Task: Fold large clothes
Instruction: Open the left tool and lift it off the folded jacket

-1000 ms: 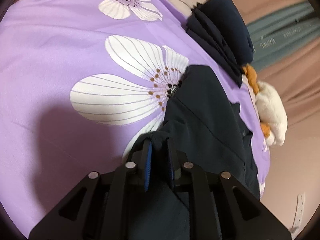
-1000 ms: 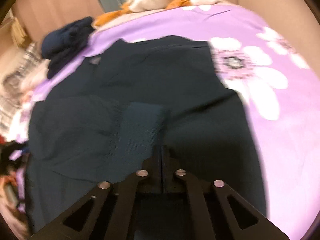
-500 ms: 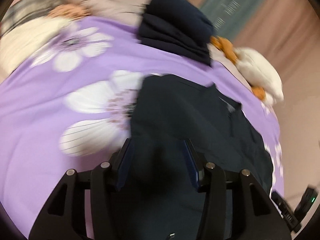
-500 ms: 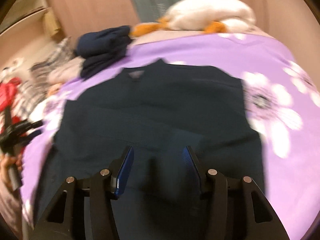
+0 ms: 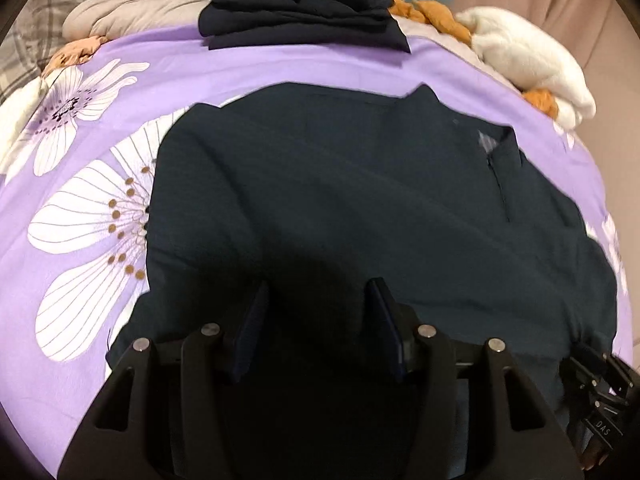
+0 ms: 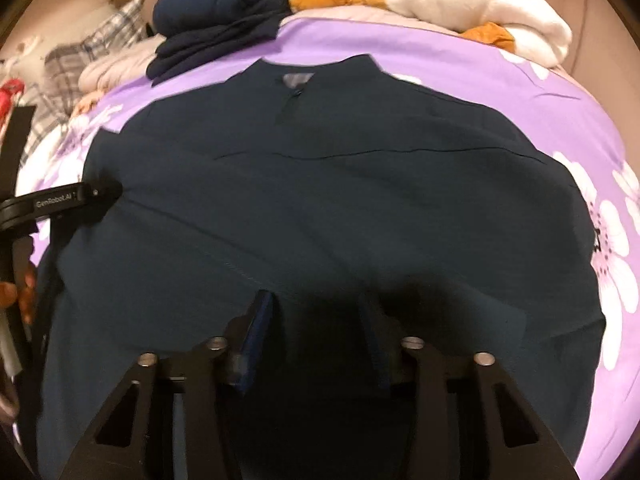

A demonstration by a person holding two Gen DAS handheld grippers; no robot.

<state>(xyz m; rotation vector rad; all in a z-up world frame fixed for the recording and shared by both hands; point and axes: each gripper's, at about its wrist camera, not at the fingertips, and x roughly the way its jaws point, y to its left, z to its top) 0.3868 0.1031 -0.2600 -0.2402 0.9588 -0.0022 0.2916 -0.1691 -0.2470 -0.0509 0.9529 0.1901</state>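
Note:
A large dark navy shirt (image 5: pixel 360 208) lies spread on a purple flowered bedsheet (image 5: pixel 120 92), collar toward the far side, both sleeves folded in over the body. It also shows in the right wrist view (image 6: pixel 320 200). My left gripper (image 5: pixel 318 312) is open and empty, hovering over the shirt's near left part. My right gripper (image 6: pixel 316 320) is open and empty over the shirt's near middle. The other gripper's body shows at the left edge of the right wrist view (image 6: pixel 56 200).
A stack of folded dark clothes (image 5: pixel 304 12) sits at the far edge of the bed. A white and orange plush toy (image 5: pixel 520 52) lies at the far right. Grey and plaid bedding (image 5: pixel 80 12) is at the far left.
Both grippers were shut on the shirt a second ago. They let go, opened and pulled back toward the near hem. The shirt now lies flat.

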